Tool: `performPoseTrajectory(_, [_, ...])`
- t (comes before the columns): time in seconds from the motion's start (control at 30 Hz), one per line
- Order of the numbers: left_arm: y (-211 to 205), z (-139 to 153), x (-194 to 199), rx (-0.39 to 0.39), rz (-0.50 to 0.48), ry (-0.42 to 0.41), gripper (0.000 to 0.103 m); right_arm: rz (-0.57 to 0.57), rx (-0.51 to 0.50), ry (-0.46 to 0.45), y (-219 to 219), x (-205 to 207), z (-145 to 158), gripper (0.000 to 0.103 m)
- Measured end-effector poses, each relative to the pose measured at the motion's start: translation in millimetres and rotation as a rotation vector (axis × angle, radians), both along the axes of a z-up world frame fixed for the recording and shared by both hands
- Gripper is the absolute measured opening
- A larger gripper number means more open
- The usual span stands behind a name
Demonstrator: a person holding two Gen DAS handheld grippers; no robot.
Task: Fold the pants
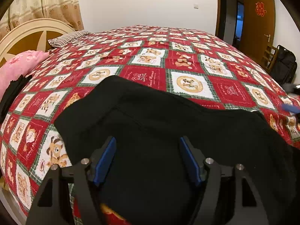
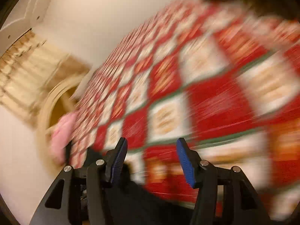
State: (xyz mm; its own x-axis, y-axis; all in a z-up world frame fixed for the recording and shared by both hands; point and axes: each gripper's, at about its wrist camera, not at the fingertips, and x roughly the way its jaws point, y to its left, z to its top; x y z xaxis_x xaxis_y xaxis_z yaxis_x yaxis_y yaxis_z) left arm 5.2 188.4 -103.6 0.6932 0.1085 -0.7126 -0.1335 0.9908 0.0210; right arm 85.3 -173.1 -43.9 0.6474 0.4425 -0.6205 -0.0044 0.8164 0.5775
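Note:
Black pants (image 1: 168, 123) lie spread across the near side of the bed, reaching from left of centre to the right edge of the left wrist view. My left gripper (image 1: 148, 140) is open, its blue pads wide apart just above the pants near their front edge. My right gripper (image 2: 151, 142) is open and empty over the quilt; its view is heavily motion-blurred. A dark strip of the pants (image 2: 140, 202) shows at the bottom of the right wrist view. The right gripper's blue tip (image 1: 290, 108) shows at the far right of the left wrist view.
The bed has a red, white and green patchwork quilt (image 1: 150, 60). A pink pillow (image 1: 18, 67) and a striped pillow (image 1: 67, 39) lie by the cream headboard (image 1: 28, 31). Another black garment (image 1: 13, 91) lies at the left. A door (image 1: 258, 18) and black bag (image 1: 285, 65) stand at the right.

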Motion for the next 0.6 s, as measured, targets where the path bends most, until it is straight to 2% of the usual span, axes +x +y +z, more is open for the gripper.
performPoseTrajectory(0.03, [0.0,0.0,0.1,0.0,0.0,0.0,0.073,-0.069,-0.085,-0.022,-17.9,-11.6,9.7,0.058])
performPoseTrajectory(0.07, [0.1,0.2,0.1,0.0,0.0,0.001,0.073,-0.148,-0.181,-0.03,-36.5,-25.0,18.9,0.067])
performPoseTrajectory(0.1, [-0.1,0.1,0.1,-0.001,0.0,0.0,0.073,-0.239,-0.278,0.002,-62.6,-38.9,24.7,0.069])
performPoseTrajectory(0.17, [-0.1,0.0,0.3,-0.002,0.0,0.001,0.073,-0.334,-0.316,0.079,-108.1,-54.7,23.6,0.07])
performPoseTrajectory(0.27, [-0.7,-0.2,0.2,0.0,0.002,0.0,0.073,-0.489,-0.297,0.204,-170.3,-72.1,10.1,0.07])
performPoseTrajectory(0.33, [-0.3,-0.1,0.5,0.001,0.003,0.003,0.074,-0.502,-0.283,0.261,-191.5,-69.3,-3.5,0.07])
performPoseTrajectory(0.43, [0.2,0.3,1.7,0.001,0.007,0.01,0.074,-0.41,-0.265,0.34,-189.2,-47.3,-26.9,0.07])
performPoseTrajectory(0.5, [0.5,0.3,2.1,0.001,0.006,0.011,0.075,-0.408,-0.347,0.333,-179.7,-40.1,-27.6,0.071])
performPoseTrajectory(0.53, [0.4,0.3,2.2,0.002,0.007,0.012,0.075,-0.408,-0.376,0.361,-176.0,-35.7,-29.2,0.07])
performPoseTrajectory(0.6, [0.4,0.0,2.0,0.004,0.008,0.013,0.075,-0.419,-0.398,0.373,-170.8,-34.1,-27.6,0.065])
